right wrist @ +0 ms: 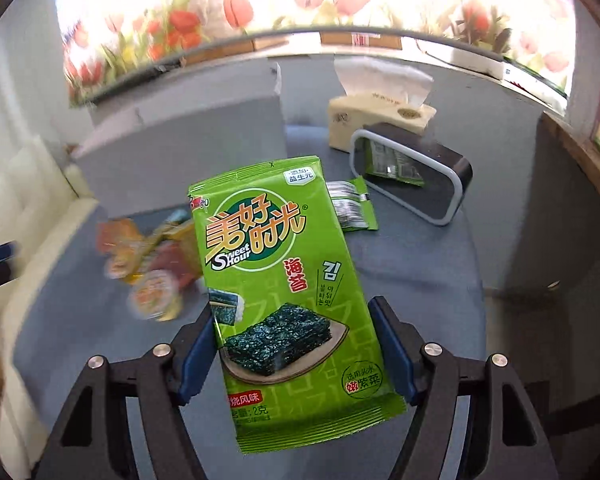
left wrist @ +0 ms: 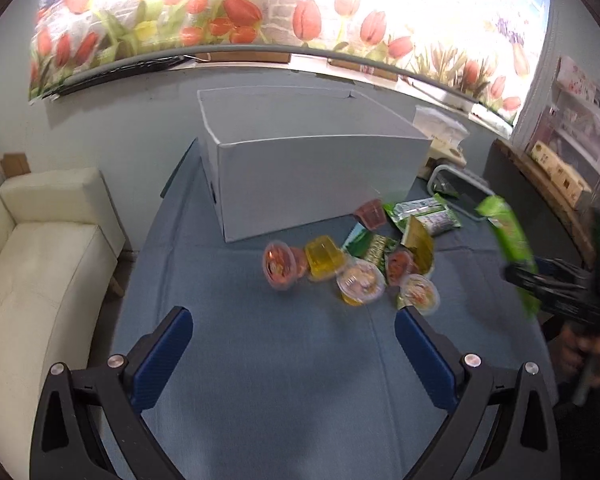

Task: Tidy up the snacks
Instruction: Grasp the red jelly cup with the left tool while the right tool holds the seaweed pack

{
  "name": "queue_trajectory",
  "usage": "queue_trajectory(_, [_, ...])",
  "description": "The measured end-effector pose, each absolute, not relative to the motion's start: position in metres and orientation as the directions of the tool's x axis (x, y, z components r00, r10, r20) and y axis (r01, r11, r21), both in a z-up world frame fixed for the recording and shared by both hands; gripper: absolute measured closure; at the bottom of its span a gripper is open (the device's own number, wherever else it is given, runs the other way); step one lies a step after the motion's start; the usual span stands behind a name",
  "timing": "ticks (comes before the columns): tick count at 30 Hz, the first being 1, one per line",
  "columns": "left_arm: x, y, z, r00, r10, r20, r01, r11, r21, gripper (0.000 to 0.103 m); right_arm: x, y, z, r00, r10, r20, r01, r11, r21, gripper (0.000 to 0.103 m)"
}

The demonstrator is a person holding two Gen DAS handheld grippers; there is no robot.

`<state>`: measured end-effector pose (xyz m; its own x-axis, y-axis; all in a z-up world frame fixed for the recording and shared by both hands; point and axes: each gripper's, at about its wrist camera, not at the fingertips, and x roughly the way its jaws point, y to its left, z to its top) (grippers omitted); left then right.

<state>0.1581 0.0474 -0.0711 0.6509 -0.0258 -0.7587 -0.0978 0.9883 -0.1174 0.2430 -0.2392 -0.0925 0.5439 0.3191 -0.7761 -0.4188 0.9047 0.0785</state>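
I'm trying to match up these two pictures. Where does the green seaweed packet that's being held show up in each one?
Left wrist view: the green seaweed packet is at the far right edge, blurred, clamped in the right gripper.
Right wrist view: it fills the centre, held between the blue fingers, above the table.
Shared landmark: the dark bin with the pale rim, standing beyond the loose snacks in both.

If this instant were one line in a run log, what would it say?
right tool: shut on seaweed packet, lifted | left tool: open, empty, above blue cloth | jelly cups: still piled
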Motion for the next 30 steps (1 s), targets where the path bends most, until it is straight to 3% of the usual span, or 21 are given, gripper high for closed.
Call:
queue_trajectory(7, [0.214,0.054,-0.114,0.581,-0.073,-0.810,-0.008,0.995,-0.095,0.003,0.179,-0.237,-0.063,0.584,0.376,-0.719,-0.432,0.894,0.117,0.027])
queue_trajectory(10, [0.232,0.057,-0.129,0.551,-0.063,-0.832,-0.007,0.997,-0.080,0.019,0.164,-0.235,-0.058,0.588,0.406,-0.699,-0.425,0.891,0.160,0.027])
queue_trajectory(18, [0.254,0.058,-0.155,0.517,-0.037,-0.855,0.017,0.999,-0.033,0.041,0.128,-0.229,-0.050,0.588,0.429,-0.685,-0.428,0.884,0.187,0.027])
queue_trajectory(20, [0.256,0.060,-0.153,0.521,-0.041,-0.853,0.014,0.999,-0.040,0.054,0.126,-0.229,-0.047,0.593,0.431,-0.680,-0.428,0.884,0.186,0.027])
queue_trajectory(30, [0.240,0.067,-0.134,0.559,-0.127,-0.820,0.012,0.989,-0.144,0.055,0.123,-0.220,-0.050,0.583,0.420,-0.696,-0.441,0.883,0.162,0.027])
